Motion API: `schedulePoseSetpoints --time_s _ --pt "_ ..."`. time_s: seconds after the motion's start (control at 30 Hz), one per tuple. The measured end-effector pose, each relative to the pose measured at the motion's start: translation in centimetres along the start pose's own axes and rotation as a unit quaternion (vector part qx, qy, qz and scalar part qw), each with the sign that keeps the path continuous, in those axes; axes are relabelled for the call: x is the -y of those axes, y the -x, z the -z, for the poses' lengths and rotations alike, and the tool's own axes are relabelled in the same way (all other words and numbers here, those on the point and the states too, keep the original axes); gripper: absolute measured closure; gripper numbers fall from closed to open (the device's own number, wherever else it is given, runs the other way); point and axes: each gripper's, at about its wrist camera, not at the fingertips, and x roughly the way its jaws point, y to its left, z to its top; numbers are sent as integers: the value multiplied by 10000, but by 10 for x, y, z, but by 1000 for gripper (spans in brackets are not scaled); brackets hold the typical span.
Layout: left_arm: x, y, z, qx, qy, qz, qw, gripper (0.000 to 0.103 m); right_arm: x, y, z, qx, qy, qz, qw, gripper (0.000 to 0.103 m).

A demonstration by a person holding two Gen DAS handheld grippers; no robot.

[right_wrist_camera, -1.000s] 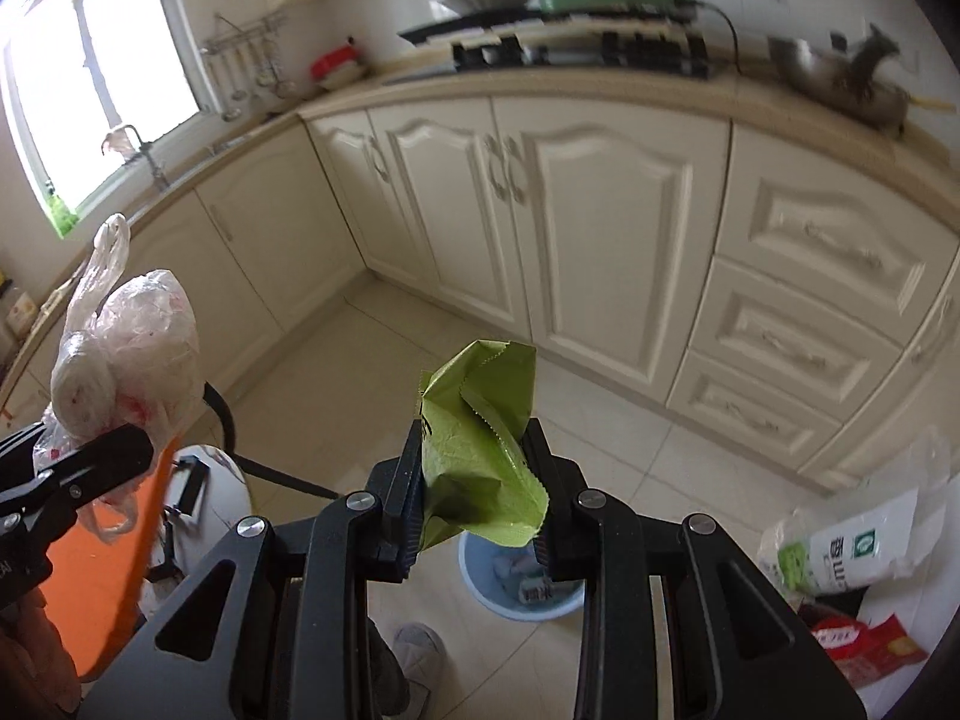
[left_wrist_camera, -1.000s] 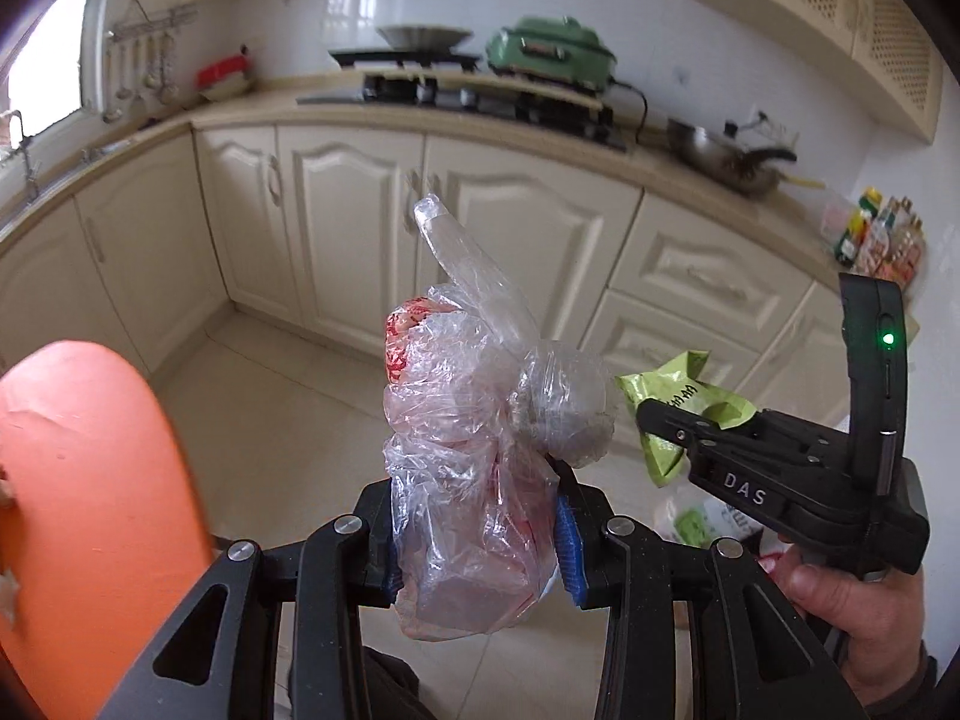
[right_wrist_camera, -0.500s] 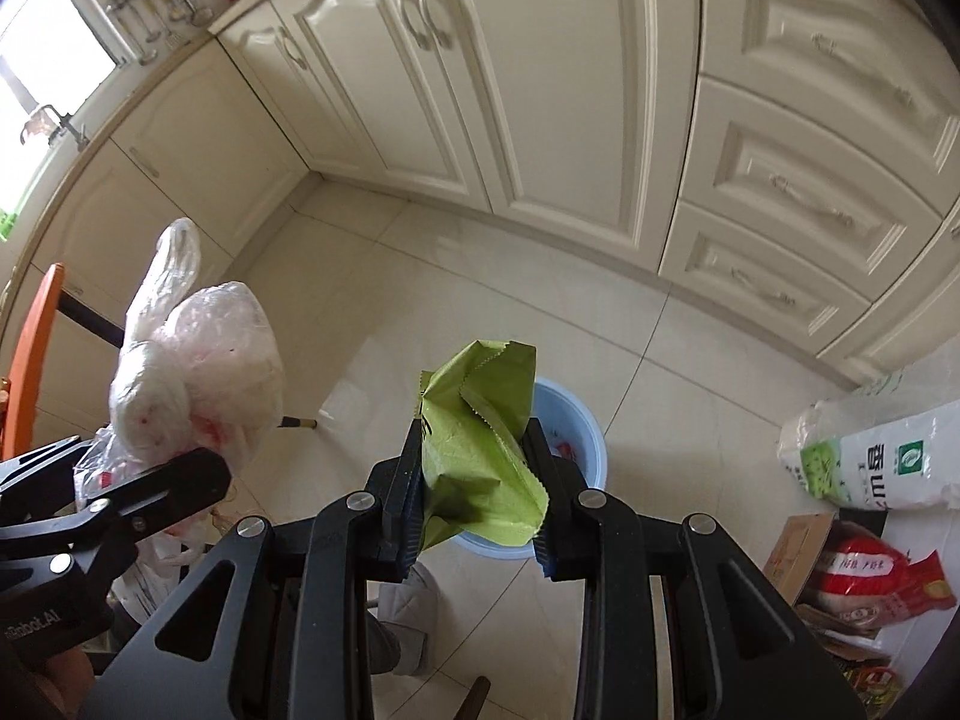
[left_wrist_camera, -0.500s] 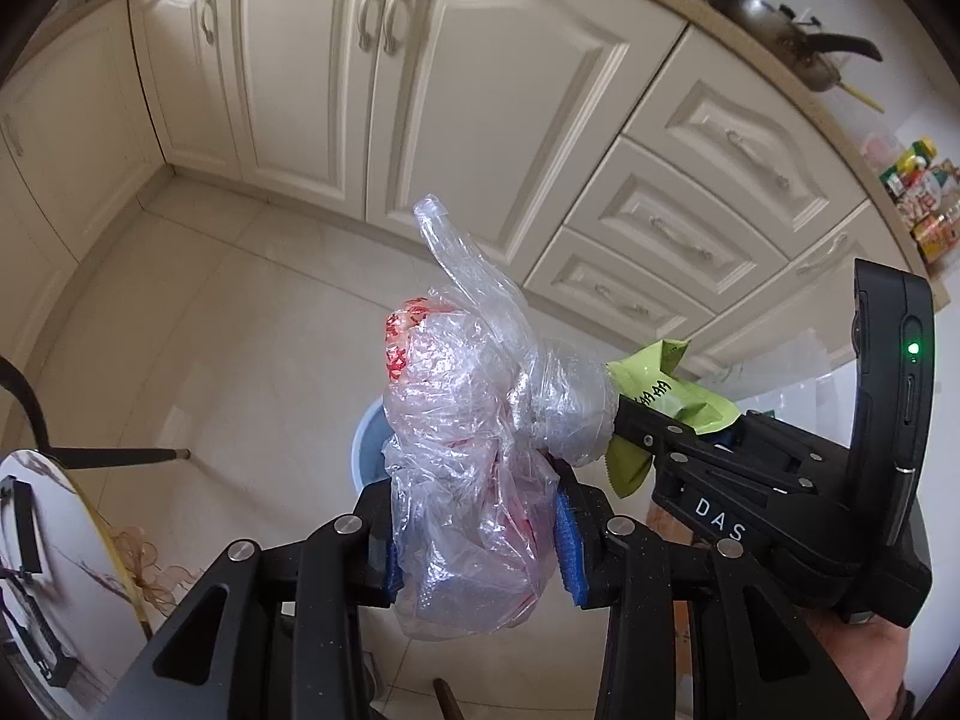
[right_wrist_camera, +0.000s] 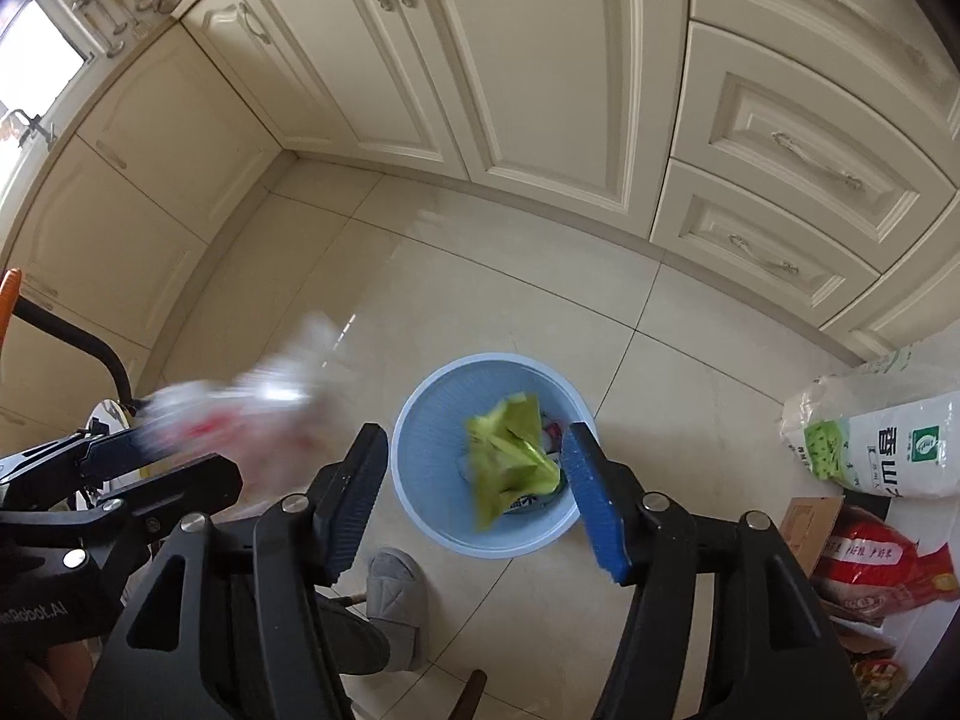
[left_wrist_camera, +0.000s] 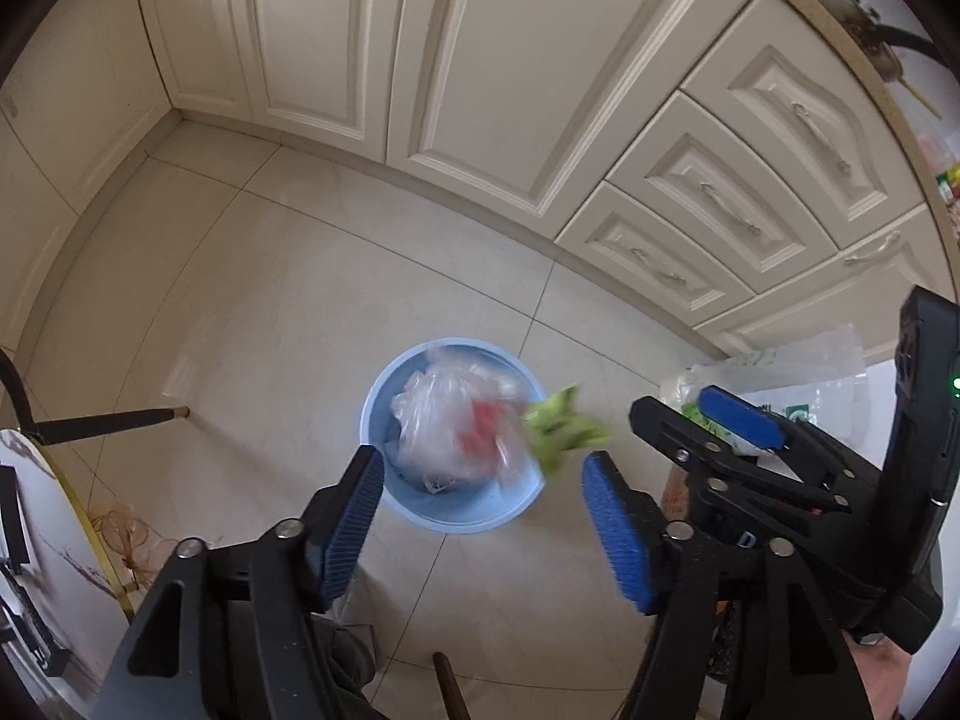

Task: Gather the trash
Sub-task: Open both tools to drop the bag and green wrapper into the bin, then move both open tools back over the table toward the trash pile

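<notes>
Blue bin (right_wrist_camera: pixel 420 498) on tile floor: green wrapper (right_wrist_camera: pixel 510 462) and clear bag (left_wrist_camera: pixel 450 432) seen blurred over its mouth. Left gripper (left_wrist_camera: pixel 486 516) and right gripper (right_wrist_camera: pixel 474 498) jaws opening, nothing pinched. Rice sack (right_wrist_camera: pixel 888 444) beside bin; slipper (right_wrist_camera: pixel 396 594) below.

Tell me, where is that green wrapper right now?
In the right wrist view, the green wrapper is loose in the air over the blue bin on the floor, between the opening pads of the right gripper.
</notes>
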Motion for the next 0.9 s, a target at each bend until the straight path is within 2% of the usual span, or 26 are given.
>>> schedulePoseSetpoints --time_s 0.07,0.1,0.13,0.2,0.3,0.4,0.9 --pt "1 1 0 24 11 -171 9999 26 1 4 1 70 -51 23 10000 20" --pt "3 3 0 57 8 -247 9997 23 1 6 1 102 -75 42 9999 2" --pt "5 6 1 125 4 -321 9994 21 1 9 2 137 -103 80 9998 0" --pt "10 13 3 214 -29 -477 9986 10 2 13 1 123 -164 136 9997 0" --pt "20 24 9 351 -105 -843 9958 8 -2 23 1 213 -149 192 9995 0" --pt "29 39 17 539 -93 -949 9940 7 -9 33 1 268 -119 196 9994 0" --pt "33 134 100 1374 -106 -682 9881 6 -62 110 4 886 205 205 9956 0"
